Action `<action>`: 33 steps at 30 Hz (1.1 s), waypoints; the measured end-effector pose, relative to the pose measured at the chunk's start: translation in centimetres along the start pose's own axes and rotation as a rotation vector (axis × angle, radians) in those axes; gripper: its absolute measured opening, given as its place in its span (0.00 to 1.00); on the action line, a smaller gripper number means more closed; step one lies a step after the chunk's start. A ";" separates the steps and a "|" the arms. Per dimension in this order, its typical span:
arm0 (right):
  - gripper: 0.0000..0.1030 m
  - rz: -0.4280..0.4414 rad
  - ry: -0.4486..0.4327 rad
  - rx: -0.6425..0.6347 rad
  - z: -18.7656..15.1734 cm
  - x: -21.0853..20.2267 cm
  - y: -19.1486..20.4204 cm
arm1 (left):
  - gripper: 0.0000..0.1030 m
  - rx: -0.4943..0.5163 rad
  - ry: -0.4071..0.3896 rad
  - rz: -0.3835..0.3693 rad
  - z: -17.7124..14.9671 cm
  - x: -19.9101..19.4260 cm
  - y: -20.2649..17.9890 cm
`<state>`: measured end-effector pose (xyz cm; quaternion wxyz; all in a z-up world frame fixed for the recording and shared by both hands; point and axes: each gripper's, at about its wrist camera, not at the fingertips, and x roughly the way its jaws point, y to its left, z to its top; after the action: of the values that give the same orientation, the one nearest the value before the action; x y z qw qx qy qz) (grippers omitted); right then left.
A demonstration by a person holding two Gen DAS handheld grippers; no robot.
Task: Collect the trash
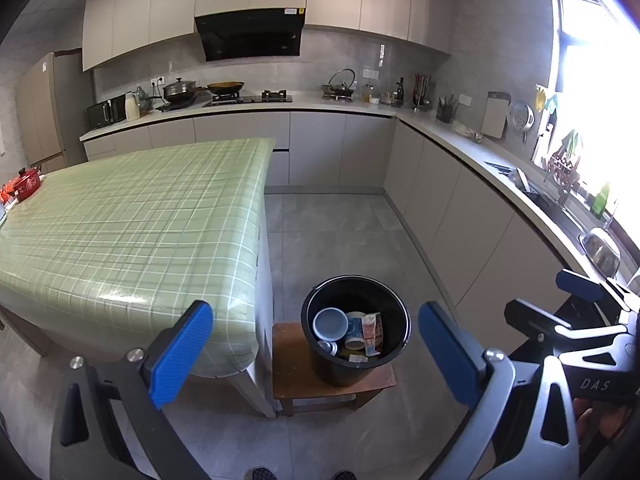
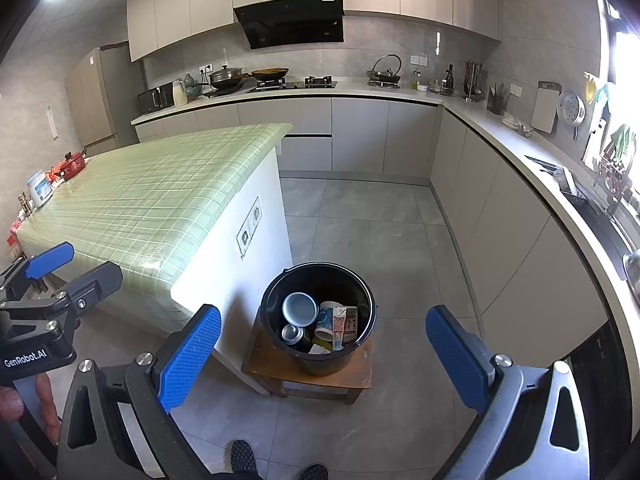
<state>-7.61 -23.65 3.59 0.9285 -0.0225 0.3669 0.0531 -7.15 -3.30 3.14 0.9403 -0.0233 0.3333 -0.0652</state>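
Black plastic, one round bucket [image 2: 318, 316] is seen on one low wooden stool [image 2: 308, 376] beside the green-checked island [image 2: 152, 200]; inside lie one blue lid [image 2: 299, 309], one carton [image 2: 345, 326], one can [image 2: 293, 334], one paper cup [image 2: 327, 322]; both the left gripper [image 1: 316, 354] and right gripper [image 2: 324, 356] are held wide apart, empty.

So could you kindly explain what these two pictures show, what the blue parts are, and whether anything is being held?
There is no robot here: a person holds one hand-held tool in each hand, and each carries a wide-angle camera looking forward along its blue fingers. One picture comes from the left tool, the other from the right tool. Both stand open and hold nothing. Ahead, a black bucket on a small wooden stool contains trash: a blue lid, a paper cup, a carton and a can. The green checked table beside it carries a red pot at its far end.
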 end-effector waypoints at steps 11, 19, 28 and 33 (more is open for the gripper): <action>1.00 -0.009 0.002 -0.011 -0.1 -0.1 -0.1 | 1.00 0.002 0.003 0.006 0.2 0.0 -0.1; 1.00 -0.008 -0.002 -0.015 0.1 -0.1 0.1 | 1.00 -0.002 0.003 0.011 0.2 0.0 0.2; 1.00 -0.002 -0.001 -0.022 0.3 0.2 0.1 | 1.00 -0.007 0.010 0.015 0.4 0.3 0.4; 1.00 -0.002 -0.002 -0.022 0.4 0.2 0.2 | 1.00 -0.007 0.009 0.016 0.5 0.3 0.4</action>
<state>-7.27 -23.40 3.75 0.9285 -0.0331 0.3656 0.0561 -6.57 -2.99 3.26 0.9391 -0.0236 0.3382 -0.0568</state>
